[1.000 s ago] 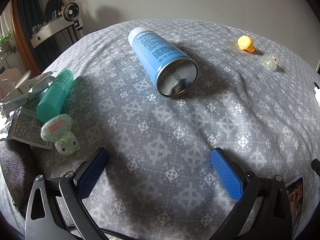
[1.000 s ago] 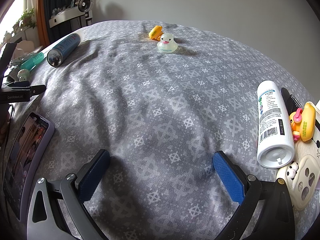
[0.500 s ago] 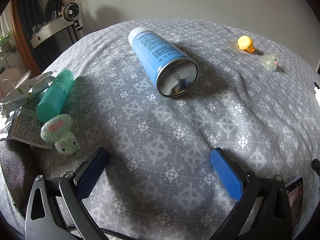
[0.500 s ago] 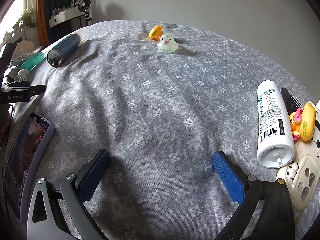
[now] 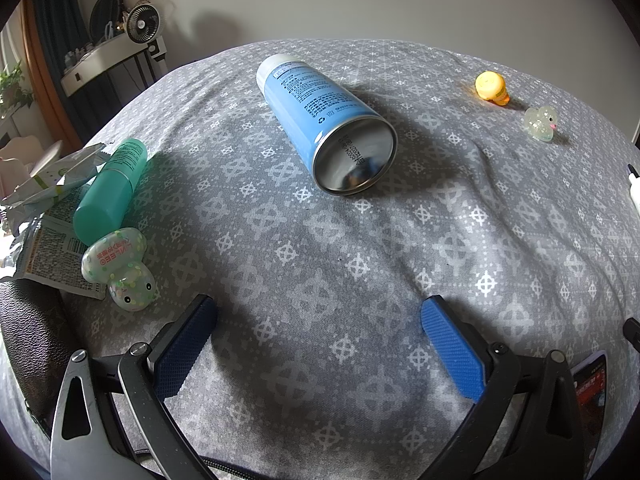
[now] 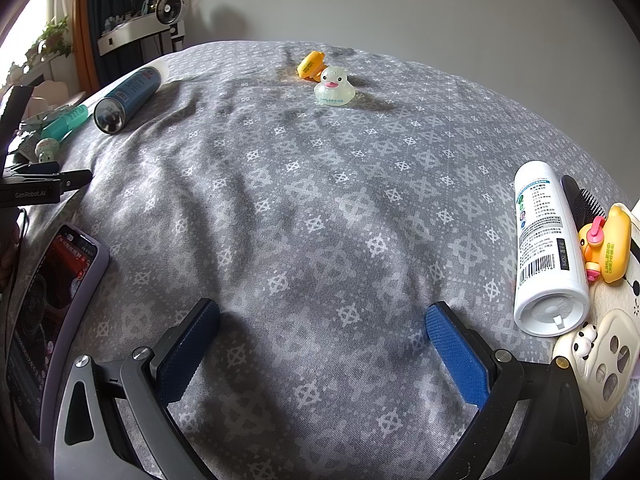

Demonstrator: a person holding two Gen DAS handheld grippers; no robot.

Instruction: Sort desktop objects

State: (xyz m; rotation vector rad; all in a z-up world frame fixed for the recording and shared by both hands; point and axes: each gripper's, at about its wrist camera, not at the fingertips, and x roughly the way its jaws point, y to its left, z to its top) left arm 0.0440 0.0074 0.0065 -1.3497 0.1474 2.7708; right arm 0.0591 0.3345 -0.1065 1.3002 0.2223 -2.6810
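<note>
Blue can [image 5: 326, 126] lying ahead of left gripper [image 5: 318, 342], untouched; both grippers' fingers apart.

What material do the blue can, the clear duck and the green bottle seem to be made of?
Blue can: probably metal; its bare concave base is shiny, mirror-like, with stamped code, and the wall carries a printed blue coat.
Clear duck: likely soft translucent plastic or resin with glitter inside; light passes through it.
Green bottle: seemingly plastic, smooth and matte, without sharp reflections.
</note>
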